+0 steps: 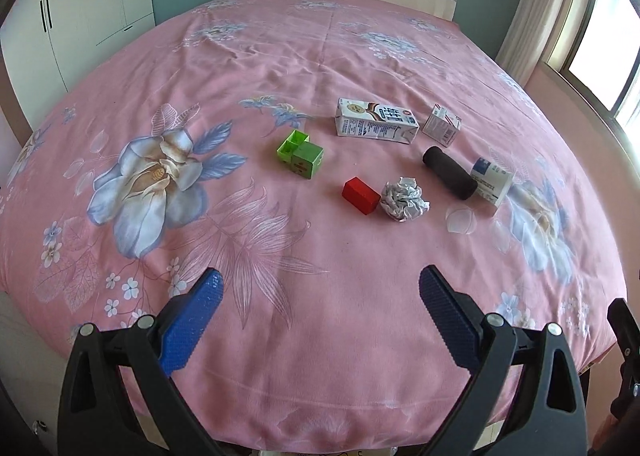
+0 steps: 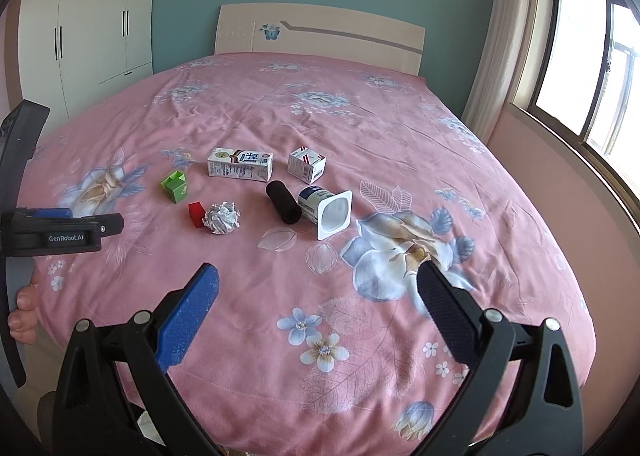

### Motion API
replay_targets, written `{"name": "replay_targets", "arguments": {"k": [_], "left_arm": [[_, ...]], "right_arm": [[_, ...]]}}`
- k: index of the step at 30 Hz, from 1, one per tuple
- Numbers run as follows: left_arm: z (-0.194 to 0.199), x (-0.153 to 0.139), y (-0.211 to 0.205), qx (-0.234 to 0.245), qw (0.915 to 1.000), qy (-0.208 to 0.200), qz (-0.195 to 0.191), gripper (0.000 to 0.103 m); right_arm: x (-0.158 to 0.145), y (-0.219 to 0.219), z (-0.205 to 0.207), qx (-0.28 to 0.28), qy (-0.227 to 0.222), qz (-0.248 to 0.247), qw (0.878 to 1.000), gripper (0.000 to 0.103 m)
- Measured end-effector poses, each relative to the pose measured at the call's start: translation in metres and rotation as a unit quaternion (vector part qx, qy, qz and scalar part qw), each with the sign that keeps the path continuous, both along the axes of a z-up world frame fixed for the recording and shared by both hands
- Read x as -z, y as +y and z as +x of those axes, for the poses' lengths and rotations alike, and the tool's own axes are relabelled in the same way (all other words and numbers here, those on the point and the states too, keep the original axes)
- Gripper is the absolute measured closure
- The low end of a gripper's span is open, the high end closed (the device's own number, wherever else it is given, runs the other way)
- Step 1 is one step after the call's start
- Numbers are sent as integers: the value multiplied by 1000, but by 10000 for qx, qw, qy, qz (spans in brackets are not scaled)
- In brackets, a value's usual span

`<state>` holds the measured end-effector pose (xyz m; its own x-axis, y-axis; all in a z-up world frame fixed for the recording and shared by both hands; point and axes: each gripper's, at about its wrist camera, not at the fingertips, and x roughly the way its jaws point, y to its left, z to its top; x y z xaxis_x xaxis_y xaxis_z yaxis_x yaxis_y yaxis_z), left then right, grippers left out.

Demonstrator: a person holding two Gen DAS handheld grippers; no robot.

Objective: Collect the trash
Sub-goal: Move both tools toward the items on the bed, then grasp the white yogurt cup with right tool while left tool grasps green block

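On the pink floral bed (image 1: 280, 55) lie a milk carton (image 1: 376, 121), a small white box (image 1: 442, 124), a black cylinder (image 1: 450, 177), a tipped yogurt cup (image 1: 491, 181), a crumpled paper ball (image 1: 403, 198), a red block (image 1: 361, 195) and a green box (image 1: 301, 153). The same items show in the right wrist view: carton (image 2: 240, 163), small box (image 2: 306, 164), cylinder (image 2: 283, 201), cup (image 2: 326, 211), paper ball (image 2: 222, 217), red block (image 2: 195, 213), green box (image 2: 175, 185). My left gripper (image 1: 320, 284) and right gripper (image 2: 318, 278) are open and empty, hovering near the bed's foot.
A white wardrobe (image 2: 88, 23) stands at the left, the headboard (image 2: 320, 33) at the back, a window (image 2: 592, 67) with a curtain (image 2: 500, 35) at the right. The left gripper's body (image 2: 60, 232) shows at the left edge of the right wrist view.
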<state>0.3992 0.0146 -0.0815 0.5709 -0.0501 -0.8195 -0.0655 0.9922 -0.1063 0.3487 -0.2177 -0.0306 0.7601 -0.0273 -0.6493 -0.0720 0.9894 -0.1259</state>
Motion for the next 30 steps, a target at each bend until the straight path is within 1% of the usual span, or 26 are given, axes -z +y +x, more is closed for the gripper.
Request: {"name": "replay_targets", "arguments": {"k": [5, 9, 11, 13, 17, 19, 20, 21, 22, 23, 25, 26, 27, 28, 30], "left_arm": [[41, 41, 5, 82, 9996, 234, -143, 4], [72, 66, 8, 133, 9996, 248, -71, 9], [86, 77, 12, 110, 9994, 310, -101, 11], [99, 85, 15, 125, 9993, 334, -141, 12], [120, 95, 14, 218, 9995, 234, -33, 12], [128, 98, 12, 313, 9994, 124, 71, 13], [131, 99, 10, 360, 9993, 72, 117, 16], [135, 100, 8, 414, 9990, 30, 149, 17], [138, 101, 7, 471, 9987, 2, 172, 19], [142, 102, 6, 523, 9985, -25, 178, 21], [148, 103, 6, 608, 9980, -80, 145, 22], [151, 103, 6, 652, 9978, -110, 95, 22], [154, 103, 7, 704, 9974, -148, 28, 22], [157, 103, 7, 747, 9970, -177, -10, 22], [163, 103, 6, 828, 9963, -222, -46, 24]], "right_arm": [[32, -12, 51, 37, 202, 36, 9998, 6], [59, -20, 97, 13, 360, 89, 9993, 6], [71, -23, 120, 1, 487, 143, 9987, 6], [81, -28, 137, -41, 589, 269, 9979, 6], [92, -34, 157, -377, 710, 863, 9930, 6], [99, -33, 167, -431, 712, 902, 9924, 6], [103, -32, 171, -472, 727, 887, 9923, 6], [107, -31, 175, -554, 770, 901, 9914, 8], [111, -30, 179, -637, 824, 913, 9904, 14], [114, -29, 184, -684, 864, 897, 9899, 17], [122, -28, 194, -790, 950, 874, 9885, 28], [125, -28, 198, -827, 989, 884, 9877, 30], [129, -28, 202, -878, 1034, 912, 9865, 35], [133, -28, 206, -936, 1100, 953, 9849, 42], [138, -28, 212, -1050, 1158, 1040, 9822, 50]]}}
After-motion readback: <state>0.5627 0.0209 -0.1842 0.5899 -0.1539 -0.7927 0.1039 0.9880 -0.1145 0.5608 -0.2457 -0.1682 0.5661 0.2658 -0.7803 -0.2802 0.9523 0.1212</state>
